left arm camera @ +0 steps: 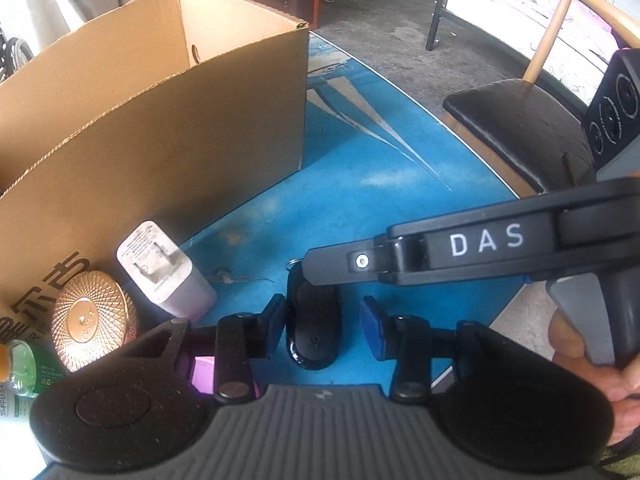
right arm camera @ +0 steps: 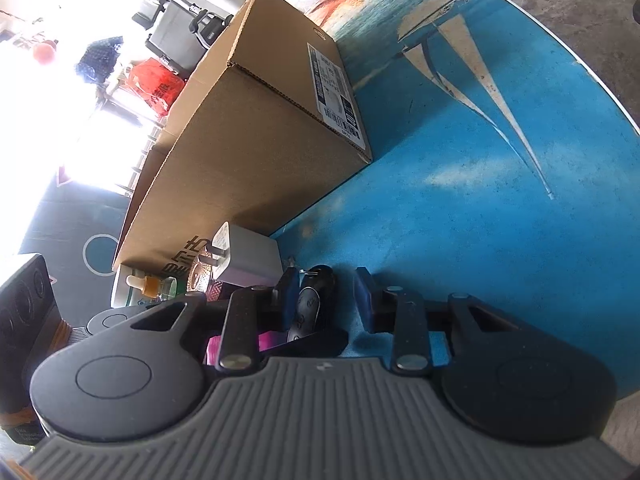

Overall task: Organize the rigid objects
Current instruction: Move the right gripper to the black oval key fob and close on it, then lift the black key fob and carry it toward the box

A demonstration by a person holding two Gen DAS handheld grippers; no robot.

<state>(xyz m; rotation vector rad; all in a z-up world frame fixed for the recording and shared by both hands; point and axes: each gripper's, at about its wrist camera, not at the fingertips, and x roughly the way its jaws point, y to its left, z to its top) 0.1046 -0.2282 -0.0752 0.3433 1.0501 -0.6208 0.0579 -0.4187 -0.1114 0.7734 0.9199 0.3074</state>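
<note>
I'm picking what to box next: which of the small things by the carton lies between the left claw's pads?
The black key fob. The white charger and gold compact lie off to its left.

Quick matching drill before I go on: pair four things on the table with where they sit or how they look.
Things:
1. key fob
2. charger
3. round tin
4. box

Descriptions:
A. white, prongs showing, beside the box
B. tall brown cardboard, open on top
C. black, between the left gripper's pads
D. rose-gold, patterned lid, leaning against the box

Pairs: 1-C, 2-A, 3-D, 4-B
</note>
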